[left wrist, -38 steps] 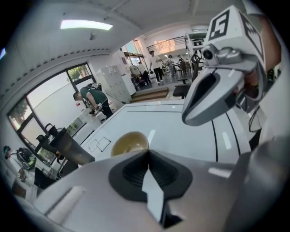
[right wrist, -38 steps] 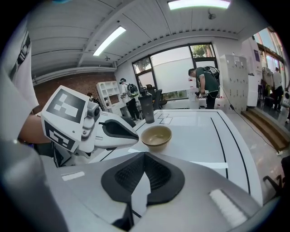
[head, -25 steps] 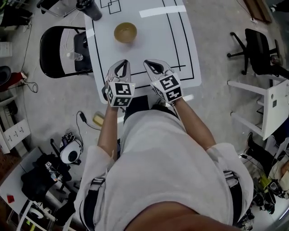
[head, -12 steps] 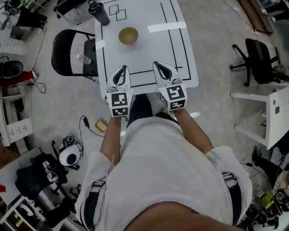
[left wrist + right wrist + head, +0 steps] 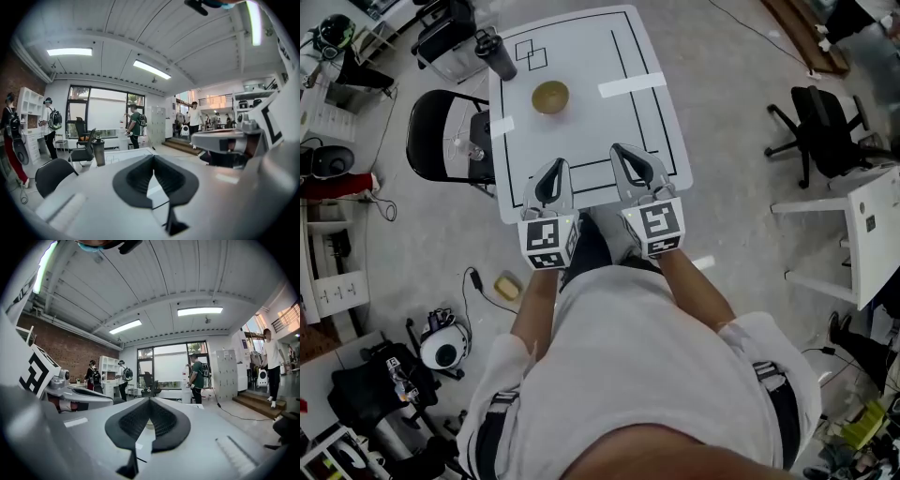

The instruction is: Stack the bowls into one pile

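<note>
One tan bowl (image 5: 550, 97) stands alone on the far left part of the white table (image 5: 647, 131); it looks like a single pile. My left gripper (image 5: 554, 167) and right gripper (image 5: 622, 152) hover side by side over the table's near edge, well short of the bowl. Both are shut, with nothing between the fingers. In the left gripper view the shut jaws (image 5: 153, 160) point almost level across the table, with the right gripper (image 5: 225, 140) beside them. The right gripper view shows its jaws (image 5: 149, 402) closed too, pointing level into the room.
A dark tumbler (image 5: 495, 56) stands at the table's far left corner and a white tape strip (image 5: 631, 85) lies on top. A black folding chair (image 5: 441, 141) is left of the table, an office chair (image 5: 820, 117) to the right. People stand far off (image 5: 135, 124).
Both shut grippers have risen and drawn back toward the table's near edge, tilting up toward level. The table and bowl look smaller and farther away.
</note>
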The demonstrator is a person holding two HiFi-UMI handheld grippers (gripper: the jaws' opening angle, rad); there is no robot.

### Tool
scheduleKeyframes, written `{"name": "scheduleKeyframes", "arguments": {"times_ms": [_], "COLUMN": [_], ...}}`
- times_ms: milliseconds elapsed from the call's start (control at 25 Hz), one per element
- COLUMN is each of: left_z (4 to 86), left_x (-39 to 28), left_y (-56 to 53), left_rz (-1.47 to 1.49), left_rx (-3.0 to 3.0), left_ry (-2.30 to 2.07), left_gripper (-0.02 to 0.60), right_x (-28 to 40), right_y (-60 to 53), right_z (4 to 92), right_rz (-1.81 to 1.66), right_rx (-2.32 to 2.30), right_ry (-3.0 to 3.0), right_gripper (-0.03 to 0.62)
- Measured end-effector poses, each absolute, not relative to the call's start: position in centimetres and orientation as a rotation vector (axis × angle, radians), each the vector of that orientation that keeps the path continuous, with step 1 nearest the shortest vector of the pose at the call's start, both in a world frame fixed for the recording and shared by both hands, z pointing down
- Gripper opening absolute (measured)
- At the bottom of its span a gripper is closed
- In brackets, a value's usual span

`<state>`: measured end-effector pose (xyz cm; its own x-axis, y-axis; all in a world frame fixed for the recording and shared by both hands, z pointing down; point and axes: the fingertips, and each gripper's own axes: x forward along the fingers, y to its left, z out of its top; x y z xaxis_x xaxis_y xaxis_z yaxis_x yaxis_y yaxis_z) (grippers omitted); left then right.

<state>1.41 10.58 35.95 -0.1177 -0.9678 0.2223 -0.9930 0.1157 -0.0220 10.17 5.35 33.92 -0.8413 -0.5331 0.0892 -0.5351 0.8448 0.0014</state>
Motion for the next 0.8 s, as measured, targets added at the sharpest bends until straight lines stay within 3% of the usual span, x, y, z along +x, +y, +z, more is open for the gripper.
{"name": "scheduleKeyframes", "arguments": {"times_ms": [800], "left_z": [34.4], "left_x": [10.4], "left_y": [9.8], "left_rz": [0.253], "left_rx": [2.071], "left_ry": [-2.182], "left_gripper": [0.003], "right_x": [18.7], "right_y": [5.7], "right_z": [32.1], "right_rz": [0.032], "right_rx": [0.95], "right_ry": [-2.961], "right_gripper": [-0.002]}}
